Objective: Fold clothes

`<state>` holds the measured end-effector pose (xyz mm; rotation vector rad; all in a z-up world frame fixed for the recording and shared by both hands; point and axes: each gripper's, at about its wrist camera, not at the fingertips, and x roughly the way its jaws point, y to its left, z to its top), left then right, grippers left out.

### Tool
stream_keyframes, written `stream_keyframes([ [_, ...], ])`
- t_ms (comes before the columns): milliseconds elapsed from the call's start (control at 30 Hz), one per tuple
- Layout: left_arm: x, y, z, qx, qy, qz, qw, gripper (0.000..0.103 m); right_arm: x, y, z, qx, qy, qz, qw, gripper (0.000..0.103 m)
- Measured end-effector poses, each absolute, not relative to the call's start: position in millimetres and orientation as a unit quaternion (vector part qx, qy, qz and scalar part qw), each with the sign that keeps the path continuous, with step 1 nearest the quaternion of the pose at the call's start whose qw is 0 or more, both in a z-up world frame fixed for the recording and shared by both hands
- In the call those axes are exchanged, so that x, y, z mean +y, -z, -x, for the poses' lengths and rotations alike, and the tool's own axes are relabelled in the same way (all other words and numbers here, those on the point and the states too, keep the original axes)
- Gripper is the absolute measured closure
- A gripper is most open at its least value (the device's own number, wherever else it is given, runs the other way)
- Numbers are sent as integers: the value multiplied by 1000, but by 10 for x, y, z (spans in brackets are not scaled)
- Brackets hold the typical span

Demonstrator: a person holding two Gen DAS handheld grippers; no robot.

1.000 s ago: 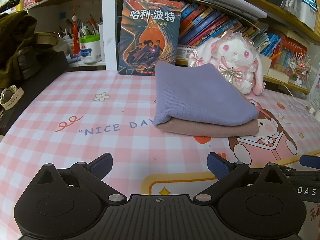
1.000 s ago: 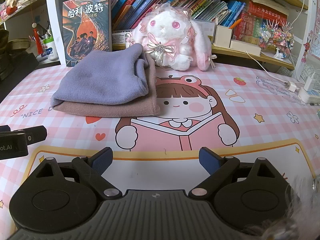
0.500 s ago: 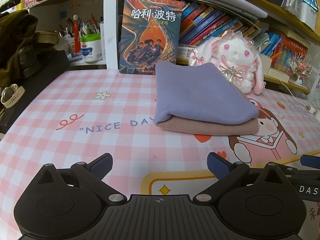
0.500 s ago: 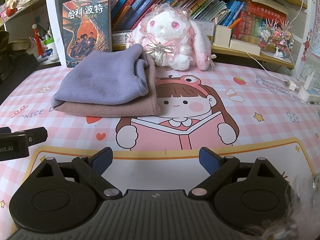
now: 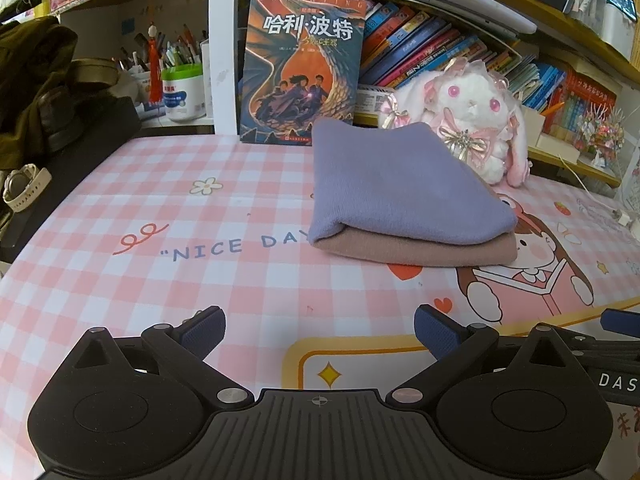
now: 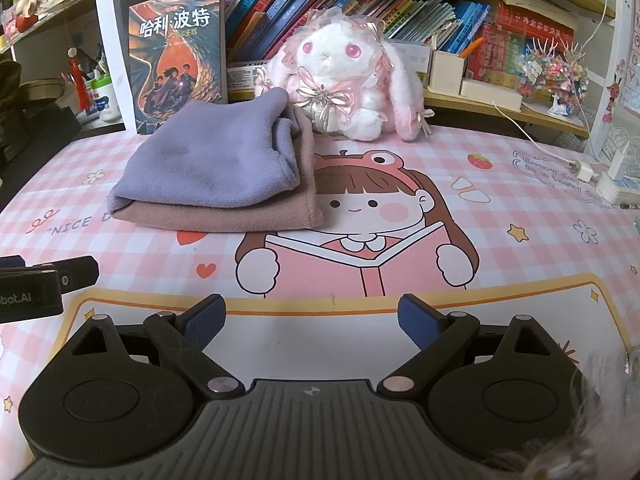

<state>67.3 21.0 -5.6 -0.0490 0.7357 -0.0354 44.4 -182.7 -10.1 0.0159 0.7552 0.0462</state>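
A folded purple garment [image 5: 400,184] lies on top of a folded dusty-pink garment [image 5: 420,252] on the pink checked mat [image 5: 200,280]. The stack also shows in the right wrist view, purple [image 6: 208,168] over pink [image 6: 224,218]. My left gripper [image 5: 320,330] is open and empty, low over the mat, well in front of the stack. My right gripper [image 6: 312,322] is open and empty, in front and to the right of the stack. The left gripper's side [image 6: 44,284] shows at the left edge of the right wrist view.
A white plush rabbit [image 6: 340,84] sits right behind the stack. A Harry Potter book [image 5: 300,68] stands behind it, with rows of books on shelves. A charger and cable [image 6: 600,176] lie at the mat's right. A dark bag and watch [image 5: 24,188] are at the left.
Both views are almost the same; the left wrist camera has shifted very slightly. The stack has not moved and both grippers stay open.
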Motion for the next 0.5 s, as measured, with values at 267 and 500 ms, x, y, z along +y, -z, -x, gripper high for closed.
stream_keyframes([
  [267,214,60,-673,363,20,27,931,0,-1834,97,-428,369,-22,-8,929,10],
  [500,209,53,-657,359,23,27,933,0,-1835,97,-428,369,-22,-9,929,10],
])
